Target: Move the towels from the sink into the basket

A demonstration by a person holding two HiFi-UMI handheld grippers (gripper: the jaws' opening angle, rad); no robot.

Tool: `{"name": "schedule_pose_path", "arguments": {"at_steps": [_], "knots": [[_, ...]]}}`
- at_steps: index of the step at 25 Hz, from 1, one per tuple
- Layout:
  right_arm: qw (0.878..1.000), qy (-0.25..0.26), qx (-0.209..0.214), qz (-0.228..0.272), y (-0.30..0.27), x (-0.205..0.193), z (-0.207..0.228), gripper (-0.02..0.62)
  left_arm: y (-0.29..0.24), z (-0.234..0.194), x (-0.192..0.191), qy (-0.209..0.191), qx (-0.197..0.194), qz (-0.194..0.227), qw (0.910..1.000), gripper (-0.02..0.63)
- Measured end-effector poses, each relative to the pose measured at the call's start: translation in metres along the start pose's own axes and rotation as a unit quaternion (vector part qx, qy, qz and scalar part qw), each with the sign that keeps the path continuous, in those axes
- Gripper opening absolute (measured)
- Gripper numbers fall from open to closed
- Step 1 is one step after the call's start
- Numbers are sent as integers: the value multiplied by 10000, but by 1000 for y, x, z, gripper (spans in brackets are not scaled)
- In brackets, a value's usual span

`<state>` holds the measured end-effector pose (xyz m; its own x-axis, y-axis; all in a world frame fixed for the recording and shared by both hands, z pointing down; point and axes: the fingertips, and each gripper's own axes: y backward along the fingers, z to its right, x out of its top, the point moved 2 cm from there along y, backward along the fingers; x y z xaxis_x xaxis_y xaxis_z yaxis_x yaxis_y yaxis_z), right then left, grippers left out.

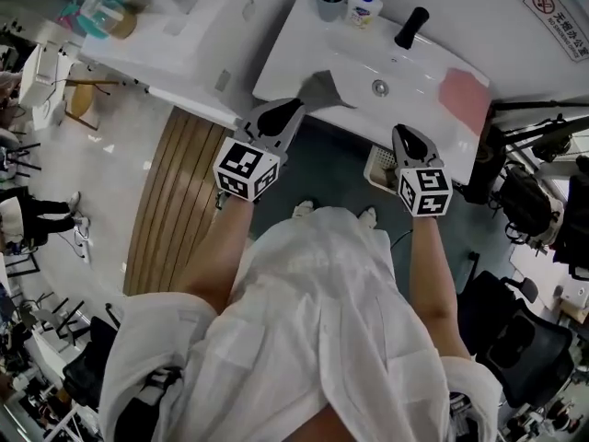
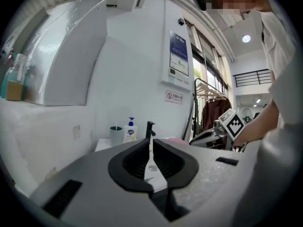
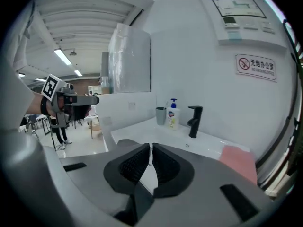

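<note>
A white sink [image 1: 368,63] stands ahead of me. A grey towel [image 1: 322,90] lies over its front left rim, and a pink towel [image 1: 465,98] [image 3: 239,159] lies flat on its right end. A white slatted basket [image 1: 377,168] sits on the floor under the sink's front edge, mostly hidden by my right gripper. My left gripper [image 1: 281,113] [image 2: 151,142] hangs just short of the grey towel, shut and holding nothing. My right gripper [image 1: 409,141] [image 3: 151,146] is above the basket, also shut and holding nothing.
A black faucet [image 1: 411,28] [image 3: 194,121], a soap bottle [image 1: 364,5] and a grey cup [image 1: 330,2] stand at the sink's back. A white counter [image 1: 156,53] adjoins on the left. Dark equipment and an office chair [image 1: 515,334] crowd the right.
</note>
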<state>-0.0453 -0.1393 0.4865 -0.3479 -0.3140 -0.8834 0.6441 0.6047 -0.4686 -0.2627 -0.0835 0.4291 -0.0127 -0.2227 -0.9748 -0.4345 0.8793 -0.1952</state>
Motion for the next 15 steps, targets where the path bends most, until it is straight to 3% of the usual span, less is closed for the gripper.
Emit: {"name": "schedule_pose_path", "arguments": {"at_steps": [15], "knots": [[9884, 605, 1277, -556, -105, 6, -99, 37, 74, -66, -29, 298, 888, -93, 9956, 31]]}}
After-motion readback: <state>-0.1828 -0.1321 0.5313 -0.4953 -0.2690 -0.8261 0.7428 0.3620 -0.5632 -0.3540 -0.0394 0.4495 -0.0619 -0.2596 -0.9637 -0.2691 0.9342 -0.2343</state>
